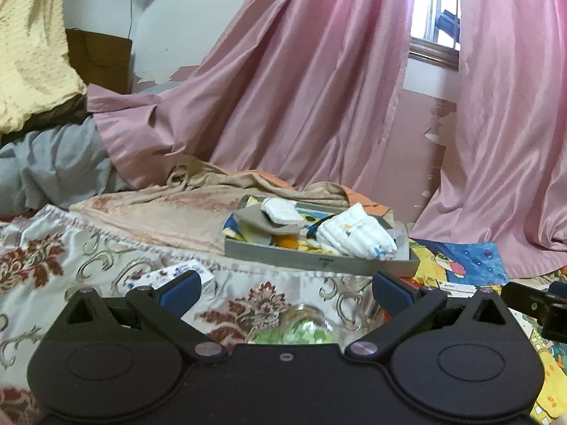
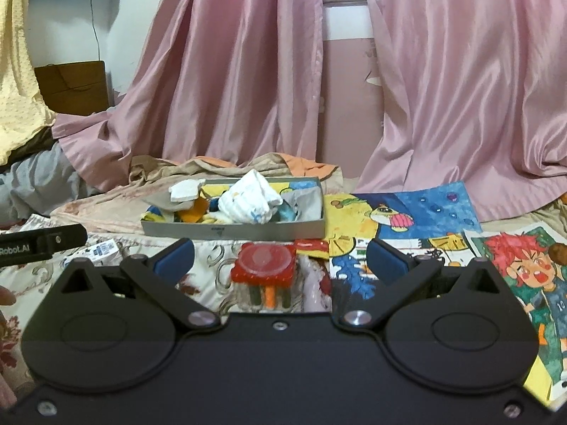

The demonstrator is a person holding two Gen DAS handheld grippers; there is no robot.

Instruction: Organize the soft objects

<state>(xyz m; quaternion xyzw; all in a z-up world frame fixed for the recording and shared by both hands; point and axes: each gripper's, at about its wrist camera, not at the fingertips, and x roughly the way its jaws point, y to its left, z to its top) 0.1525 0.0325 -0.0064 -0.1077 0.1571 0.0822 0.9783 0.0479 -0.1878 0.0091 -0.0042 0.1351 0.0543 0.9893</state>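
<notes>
both grippers, left gripper [image 1: 285, 288] and right gripper [image 2: 280, 256], spread and empty; soft cloths [image 2: 248, 200] heaped in grey tray [image 2: 234, 229] mid-bed, risk: overfull heap may spill over tray rim if nudged.

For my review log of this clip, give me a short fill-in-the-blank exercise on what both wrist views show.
1. The soft items are piled in a shallow grey ____ on the bed.
2. Both the left tongs and the right tongs stand ____, holding nothing.
3. The curtains behind the bed are ____ in colour.
4. Between the right tongs sits a container with a ____ lid.

Missing words: box; open; pink; red
</notes>
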